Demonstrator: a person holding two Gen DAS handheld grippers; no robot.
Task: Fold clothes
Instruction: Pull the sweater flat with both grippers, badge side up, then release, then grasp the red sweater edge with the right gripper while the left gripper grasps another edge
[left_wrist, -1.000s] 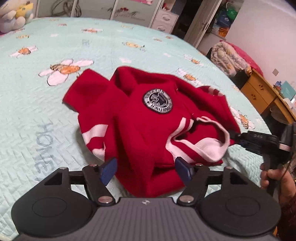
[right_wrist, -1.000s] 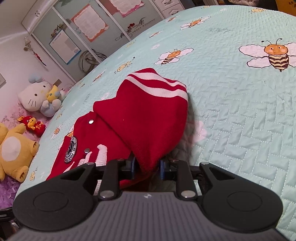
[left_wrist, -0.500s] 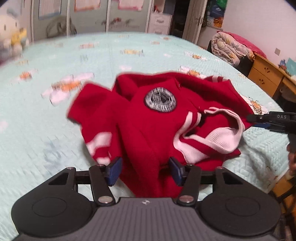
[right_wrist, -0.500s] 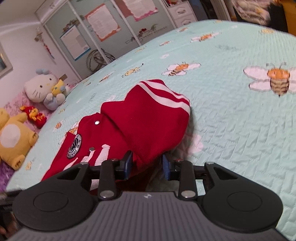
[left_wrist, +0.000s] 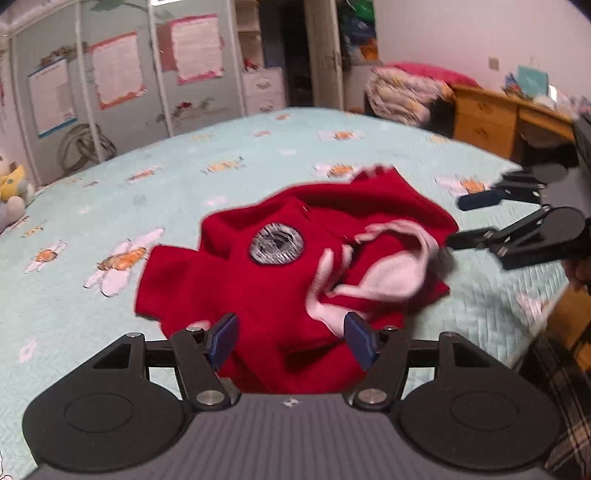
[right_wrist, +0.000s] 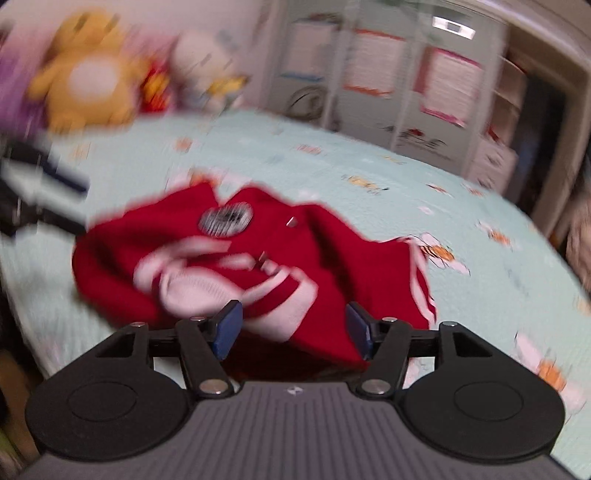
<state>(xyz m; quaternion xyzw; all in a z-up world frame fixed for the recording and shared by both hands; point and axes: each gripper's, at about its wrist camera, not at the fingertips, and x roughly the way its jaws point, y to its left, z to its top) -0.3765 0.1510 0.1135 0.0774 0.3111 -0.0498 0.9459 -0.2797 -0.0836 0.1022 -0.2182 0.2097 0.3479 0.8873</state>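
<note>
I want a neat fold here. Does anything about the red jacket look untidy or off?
Yes. The red jacket lies bunched on the quilt, not flat: its white-striped collar is curled open, and one sleeve trails off sideways. Both claws are open.

Red jacket (left_wrist: 280, 280) lying crumpled on bee-print bed (left_wrist: 221, 166); left hand-held gripper (left_wrist: 291, 343) opening over its hem; right hand-held gripper (left_wrist: 469, 221) hovering beside collar, parted.

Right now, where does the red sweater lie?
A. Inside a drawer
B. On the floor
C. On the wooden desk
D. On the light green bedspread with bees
D: the red sweater lies crumpled on the bee-patterned bedspread, well apart from the wooden desk.
</note>
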